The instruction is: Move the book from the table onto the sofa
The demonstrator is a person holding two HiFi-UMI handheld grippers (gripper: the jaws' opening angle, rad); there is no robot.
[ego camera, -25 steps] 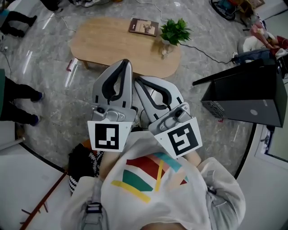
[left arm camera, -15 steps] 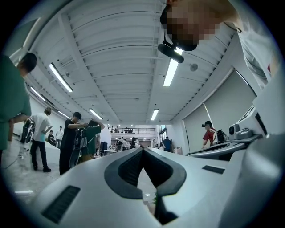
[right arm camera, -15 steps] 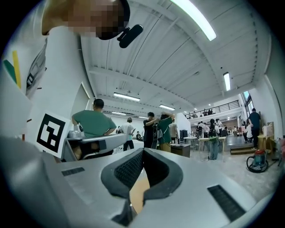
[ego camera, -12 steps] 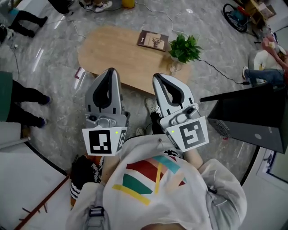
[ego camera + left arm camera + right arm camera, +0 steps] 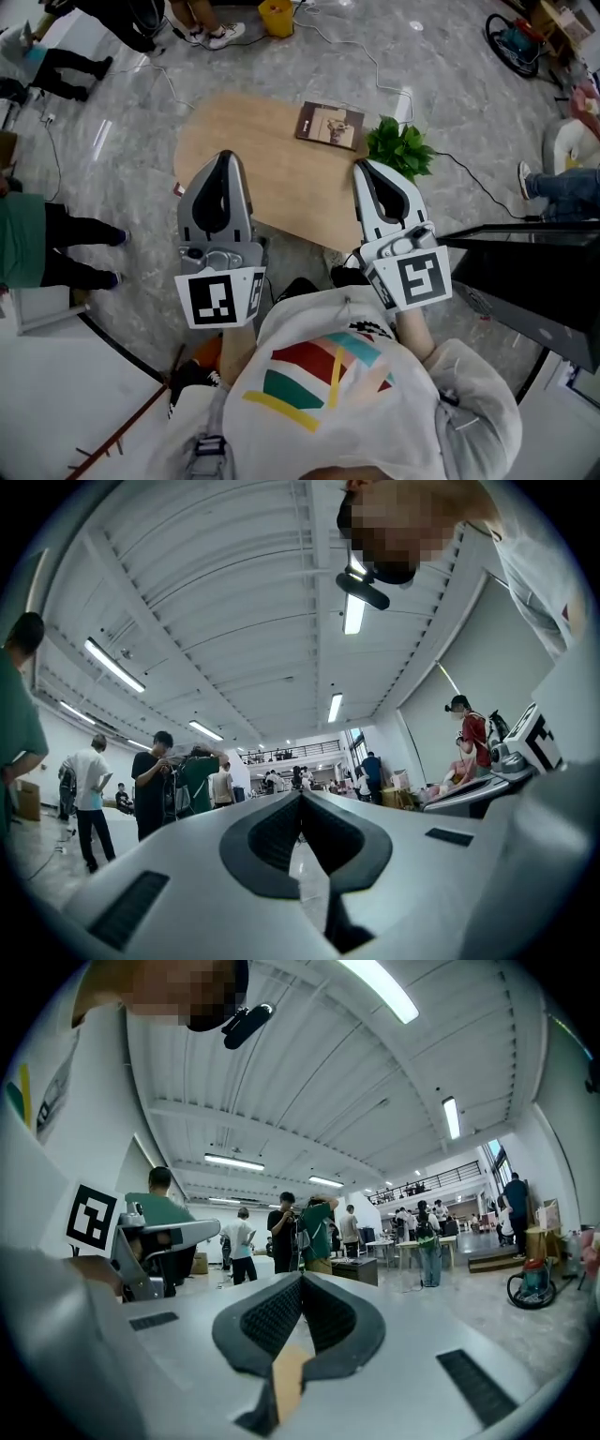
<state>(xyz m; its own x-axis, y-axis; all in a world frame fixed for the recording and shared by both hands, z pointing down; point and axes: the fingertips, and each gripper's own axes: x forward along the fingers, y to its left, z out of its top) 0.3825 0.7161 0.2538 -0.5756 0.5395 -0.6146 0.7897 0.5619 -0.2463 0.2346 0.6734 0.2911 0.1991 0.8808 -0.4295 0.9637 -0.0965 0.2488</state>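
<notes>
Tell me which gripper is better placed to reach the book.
Right, probably: the right gripper lies nearer the book than the left gripper, though the plant stands close beside it. Both are shut and empty.

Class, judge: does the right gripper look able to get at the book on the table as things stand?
Probably yes: only bare table lies between the right gripper and the book, and the plant stands off to one side. The gripper's jaws are shut, so they would have to open first.
</notes>
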